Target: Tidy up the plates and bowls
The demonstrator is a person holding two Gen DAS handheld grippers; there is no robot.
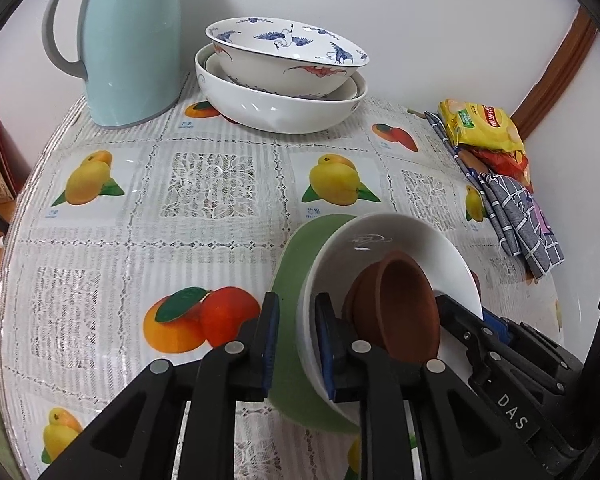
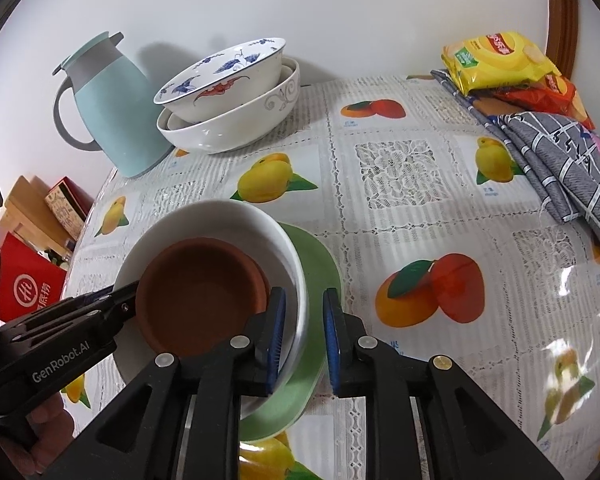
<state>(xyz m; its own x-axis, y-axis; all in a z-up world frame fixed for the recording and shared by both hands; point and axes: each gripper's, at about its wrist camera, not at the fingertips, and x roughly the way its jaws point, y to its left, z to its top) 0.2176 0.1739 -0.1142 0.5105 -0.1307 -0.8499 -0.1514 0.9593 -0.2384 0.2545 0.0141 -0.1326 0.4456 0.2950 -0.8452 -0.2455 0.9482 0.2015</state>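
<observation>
Straddling opposite rims of the green plate (image 1: 288,320) under the white bowl (image 1: 400,248), left claw (image 1: 298,344) and right claw (image 2: 304,336) stand slightly spread, unpinched; lifting now risks slippage.

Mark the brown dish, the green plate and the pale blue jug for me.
brown dish (image 2: 198,300), right wrist view, on its inner floor.
green plate (image 2: 320,256), right wrist view, on its exposed rim.
pale blue jug (image 1: 134,56), left wrist view, on its body.

A home dining corner shows in the worktop's fruit-printed lace cloth (image 2: 400,184), a pale blue thermos jug (image 1: 134,44), stacked china bowls (image 1: 280,92), snack packets (image 2: 496,60) and a folded checked towel (image 2: 560,160).
</observation>
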